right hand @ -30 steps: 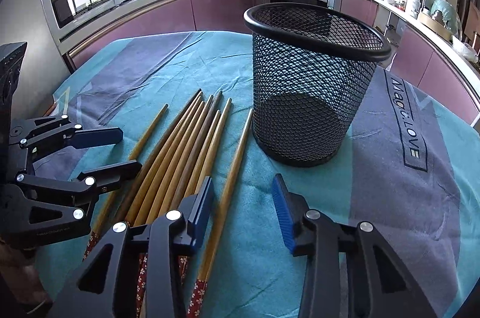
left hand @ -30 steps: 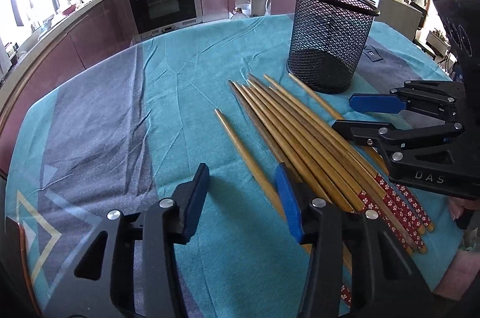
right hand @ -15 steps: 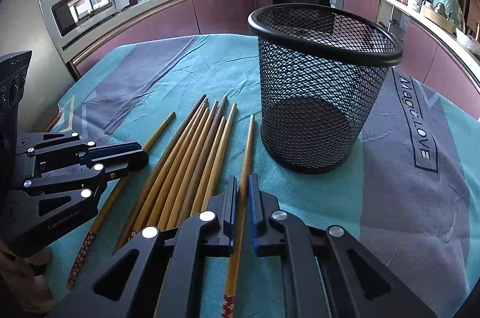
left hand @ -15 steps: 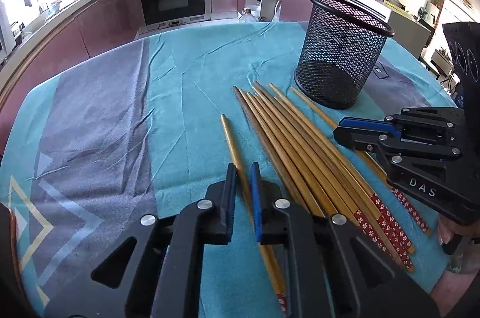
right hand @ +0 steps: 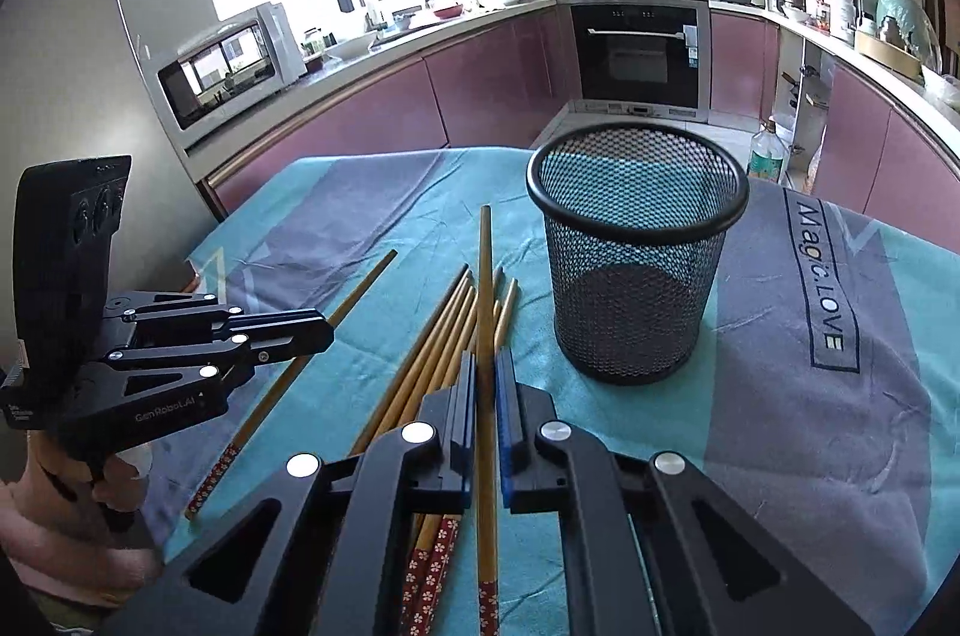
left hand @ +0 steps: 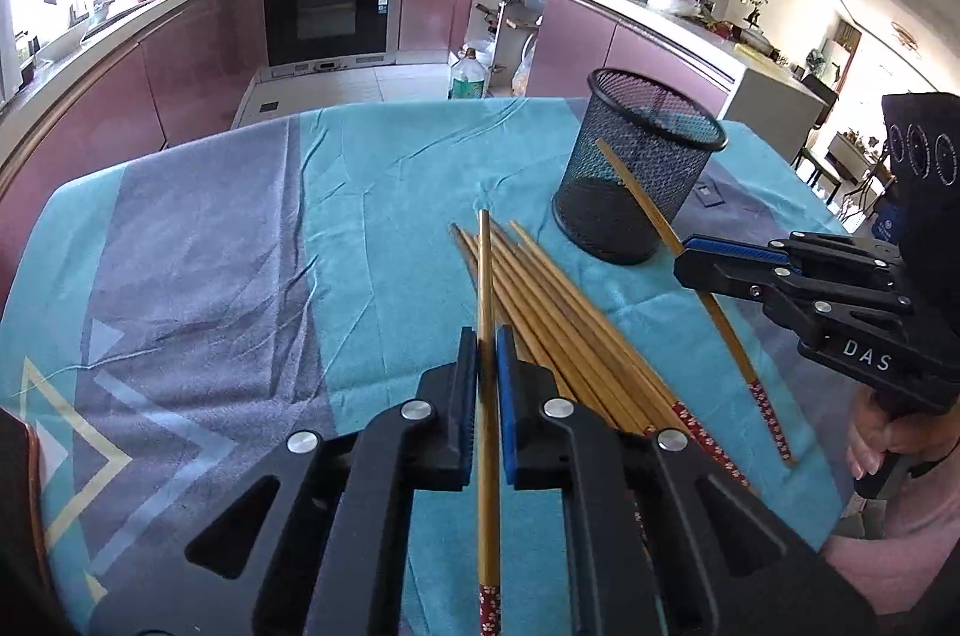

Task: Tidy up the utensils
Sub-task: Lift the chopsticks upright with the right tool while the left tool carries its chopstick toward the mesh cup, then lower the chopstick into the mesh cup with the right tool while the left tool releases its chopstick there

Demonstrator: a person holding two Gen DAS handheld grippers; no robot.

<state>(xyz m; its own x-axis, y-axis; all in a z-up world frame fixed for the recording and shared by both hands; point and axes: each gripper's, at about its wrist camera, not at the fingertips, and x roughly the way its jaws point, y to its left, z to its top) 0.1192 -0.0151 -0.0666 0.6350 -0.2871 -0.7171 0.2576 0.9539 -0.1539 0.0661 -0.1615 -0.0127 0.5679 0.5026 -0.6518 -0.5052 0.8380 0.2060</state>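
On worktop (left hand: 372,216): cup (left hand: 642,180) upright, chopsticks (left hand: 570,336) piled beside it.
Left gripper (left hand: 487,354): fingers clamped on one chopstick (left hand: 487,288).
Right gripper (right hand: 487,378): fingers clamped on another chopstick (right hand: 485,276).

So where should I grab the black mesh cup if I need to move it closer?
Pinch the mesh cup at its rolled rim, one finger inside and one outside, coming down from above. It stands upright and empty, and its body looks too wide to span.
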